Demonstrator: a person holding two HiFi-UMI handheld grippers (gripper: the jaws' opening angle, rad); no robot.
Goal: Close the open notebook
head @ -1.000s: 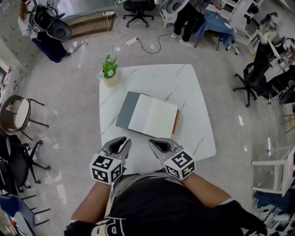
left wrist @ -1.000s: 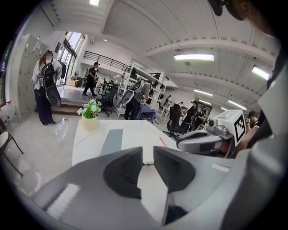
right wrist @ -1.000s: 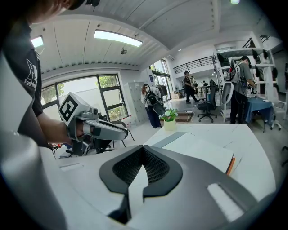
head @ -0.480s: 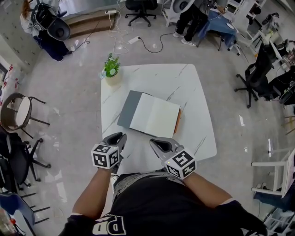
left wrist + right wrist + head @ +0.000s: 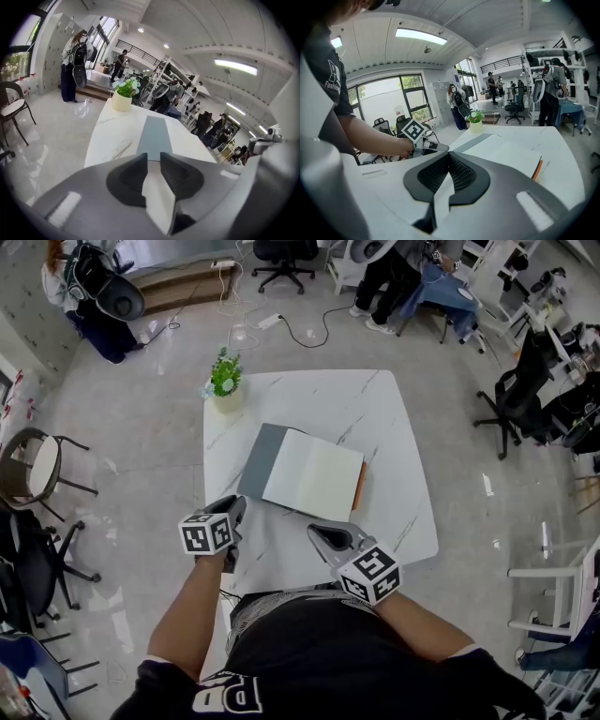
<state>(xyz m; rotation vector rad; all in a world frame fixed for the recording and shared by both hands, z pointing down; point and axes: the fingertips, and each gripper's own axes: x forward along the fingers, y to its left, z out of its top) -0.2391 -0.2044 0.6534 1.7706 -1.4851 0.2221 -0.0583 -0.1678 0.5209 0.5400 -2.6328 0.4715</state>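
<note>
Notebook lies open and flat near the middle of the white marble worktop, grey cover spread toward the person's left, blank pages facing up. No leaf is lifted, so the closing has not begun.

The left hand-held gripper points at the near corner of that grey cover, close to it but apart from it. That is probably because the cover is the flap to be swung across. In the left gripper view its jaws stand slightly parted with only bare worktop between them, and the cover lies straight ahead. The right hand-held gripper sits back by the worktop's near edge, jaws pressed together on nothing – seemingly idle, or ready to steady the pages.

What looks like an orange pencil lies along the notebook's far-right edge, and whether it is tucked under the pages I cannot tell. The spine and any right-hand cover are hidden beneath the paper. The person's torso hides the worktop's near edge. A small potted plant stands at the far-left corner, well clear.
</note>
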